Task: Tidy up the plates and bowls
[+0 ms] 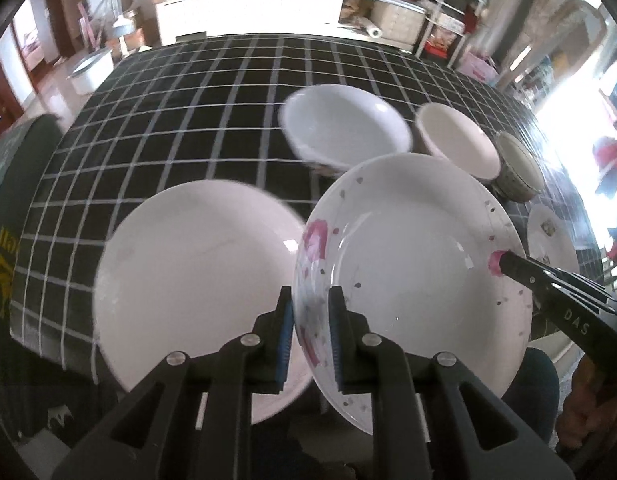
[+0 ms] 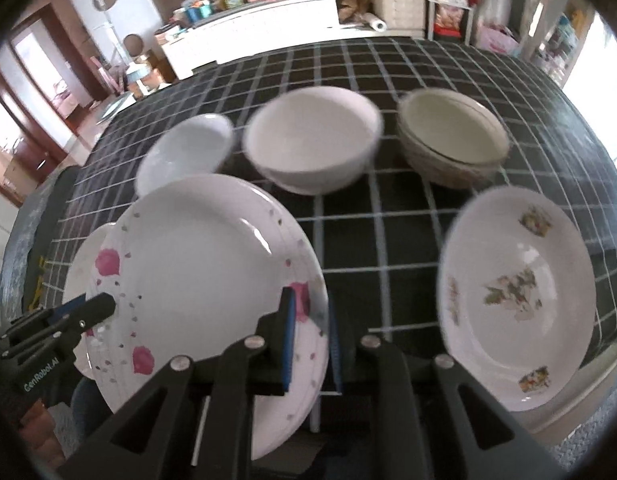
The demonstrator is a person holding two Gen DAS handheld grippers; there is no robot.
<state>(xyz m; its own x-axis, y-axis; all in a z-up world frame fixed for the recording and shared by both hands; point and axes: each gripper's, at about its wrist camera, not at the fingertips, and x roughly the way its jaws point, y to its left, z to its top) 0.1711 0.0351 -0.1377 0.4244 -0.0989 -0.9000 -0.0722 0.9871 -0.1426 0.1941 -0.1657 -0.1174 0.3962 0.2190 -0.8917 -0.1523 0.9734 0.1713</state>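
Both grippers hold one pink-flowered plate, lifted and tilted above the checked table. My left gripper is shut on its left rim. My right gripper is shut on its right rim, and the plate also shows in the right wrist view. A plain white plate lies on the table just left of the held one. A floral-print plate lies to the right. Behind stand a shallow white bowl, a white bowl and a stack of patterned bowls.
The black-and-white checked tablecloth covers the table, whose near edge runs under the plates. A white counter with clutter stands behind the table. A dark object sits off the table's left edge.
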